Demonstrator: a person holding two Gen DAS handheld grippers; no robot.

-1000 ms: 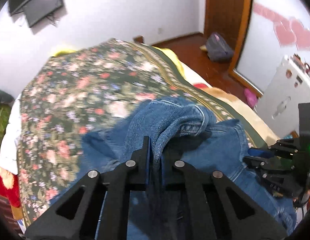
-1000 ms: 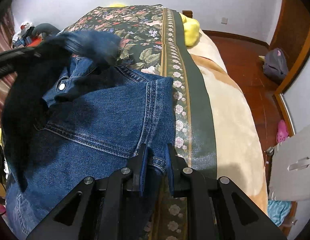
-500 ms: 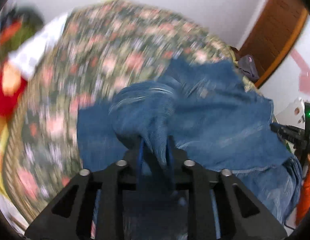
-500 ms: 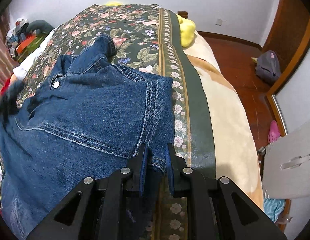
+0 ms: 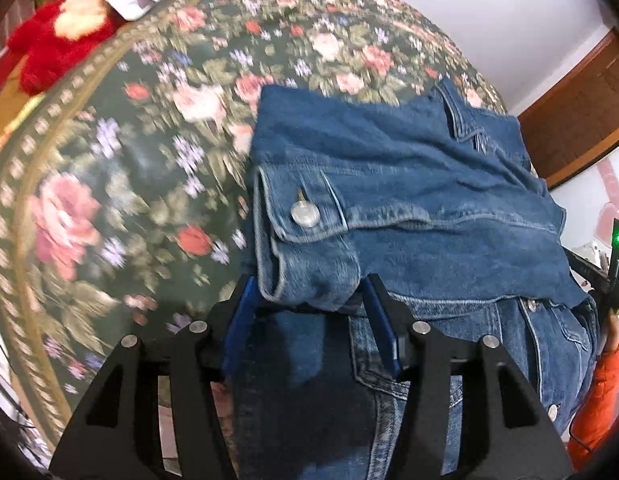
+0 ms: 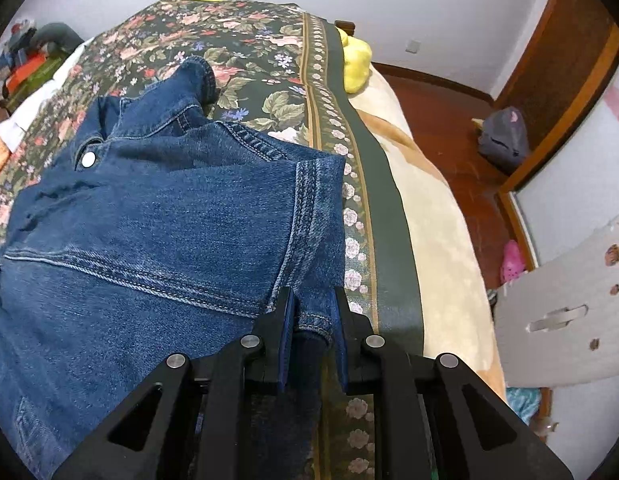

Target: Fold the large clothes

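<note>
1. Left gripper [image 5: 309, 300]: its jaws are opening. The buttoned cuff [image 5: 305, 248] of the denim jacket [image 5: 409, 184] lies between the blue pads, which stand clear of the cloth on either side, so the cuff is judged released, not gripped.
2. Denim jacket, position: it lies on the floral bedspread [image 5: 109, 168], with the sleeve laid across the body panel. In the right wrist view the jacket [image 6: 157, 232] covers the near left of the bed, its edge beside the bedspread's dark green border [image 6: 381, 200].
3. Right gripper [image 6: 311, 320]: its jaws are nearly closed and pinch a stitched corner of the denim at the jacket's right edge.
4. Handling, as a judgement: the denim looks heavy, thick and fairly stiff. It should hold a crease, drape slowly and not slip. Seams, cuffs and hems are the firmest holds; a mid-panel pinch would bunch.
5. Hard to make out: the bedspread in the left wrist view is blurred. The cloth beneath each gripper body is hidden. The collar and far sleeve are bunched, so their lie is uncertain. An orange sleeve [image 5: 601, 396] is cut off at the right edge.
</note>
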